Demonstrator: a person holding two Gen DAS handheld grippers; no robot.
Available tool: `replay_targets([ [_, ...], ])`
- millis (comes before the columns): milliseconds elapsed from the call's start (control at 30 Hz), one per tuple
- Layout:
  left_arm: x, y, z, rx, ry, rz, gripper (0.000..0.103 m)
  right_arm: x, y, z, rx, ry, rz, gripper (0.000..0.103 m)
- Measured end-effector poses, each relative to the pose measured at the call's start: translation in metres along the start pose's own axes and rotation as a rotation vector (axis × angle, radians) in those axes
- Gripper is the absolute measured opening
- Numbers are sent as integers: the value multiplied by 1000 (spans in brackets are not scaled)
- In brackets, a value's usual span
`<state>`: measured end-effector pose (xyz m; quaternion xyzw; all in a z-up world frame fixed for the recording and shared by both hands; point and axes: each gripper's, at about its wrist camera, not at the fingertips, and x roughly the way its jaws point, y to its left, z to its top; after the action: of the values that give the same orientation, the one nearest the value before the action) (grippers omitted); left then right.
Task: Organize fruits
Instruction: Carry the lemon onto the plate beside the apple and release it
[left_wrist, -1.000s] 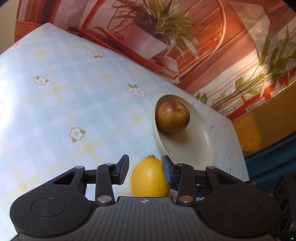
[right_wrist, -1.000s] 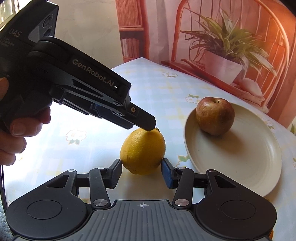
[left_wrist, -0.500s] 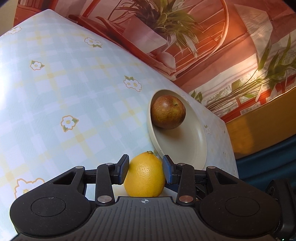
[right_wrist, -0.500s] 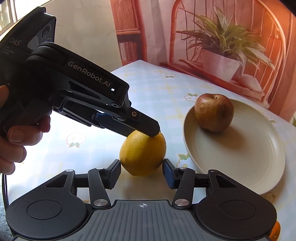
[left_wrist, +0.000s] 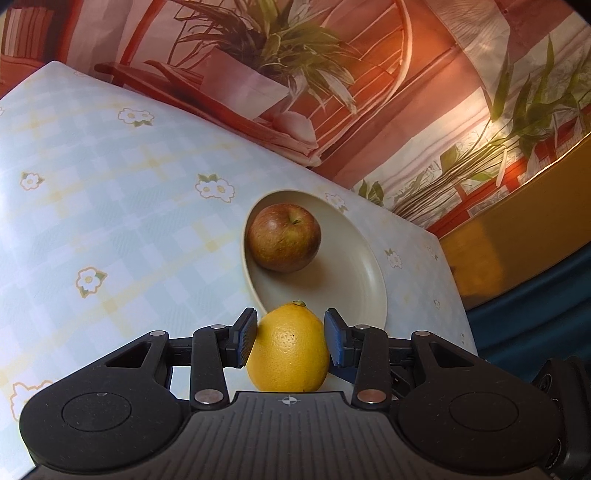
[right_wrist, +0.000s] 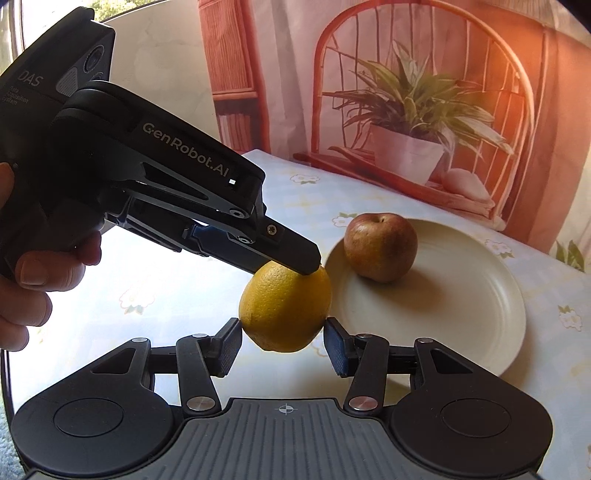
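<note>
A yellow lemon (right_wrist: 284, 306) hangs just above the tablecloth, near the rim of a cream plate (right_wrist: 443, 314). My right gripper (right_wrist: 282, 332) is shut on the lemon, a pad pressing on each side. My left gripper (left_wrist: 290, 332) is shut on the same lemon (left_wrist: 288, 354). In the right wrist view the left gripper comes in from the upper left, its fingertip (right_wrist: 306, 262) on top of the fruit. A red-brown apple (right_wrist: 380, 247) sits on the plate's far left part. The left wrist view shows the apple (left_wrist: 283, 238) on the plate (left_wrist: 343, 280) straight ahead.
A pale checked tablecloth (left_wrist: 110, 221) with small flowers covers the table, whose right edge (left_wrist: 454, 295) lies just past the plate. A backdrop showing a potted plant (right_wrist: 406, 147) and a chair stands behind. A person's hand (right_wrist: 33, 266) holds the left gripper.
The lemon has come up off the cloth. Both grippers have moved with it toward the plate, and the plate and apple now look nearer.
</note>
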<state>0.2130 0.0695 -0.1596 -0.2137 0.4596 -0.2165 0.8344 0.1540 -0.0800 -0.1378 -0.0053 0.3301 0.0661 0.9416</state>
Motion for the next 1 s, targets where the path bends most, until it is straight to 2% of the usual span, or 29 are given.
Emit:
replay_targets([
  [200, 18, -20, 17, 46, 3, -30, 42, -9, -25, 13, 0, -7, -53, 45],
  [367, 42, -17, 24, 3, 41, -50, 42, -1, -44, 14, 44, 24, -73, 45],
  [733, 63, -5, 28, -30, 73, -4, 42, 29, -54, 13, 106, 89, -51, 45],
  [1000, 54, 4, 32, -76, 37, 12, 42, 39, -54, 20, 104, 84, -35, 45],
])
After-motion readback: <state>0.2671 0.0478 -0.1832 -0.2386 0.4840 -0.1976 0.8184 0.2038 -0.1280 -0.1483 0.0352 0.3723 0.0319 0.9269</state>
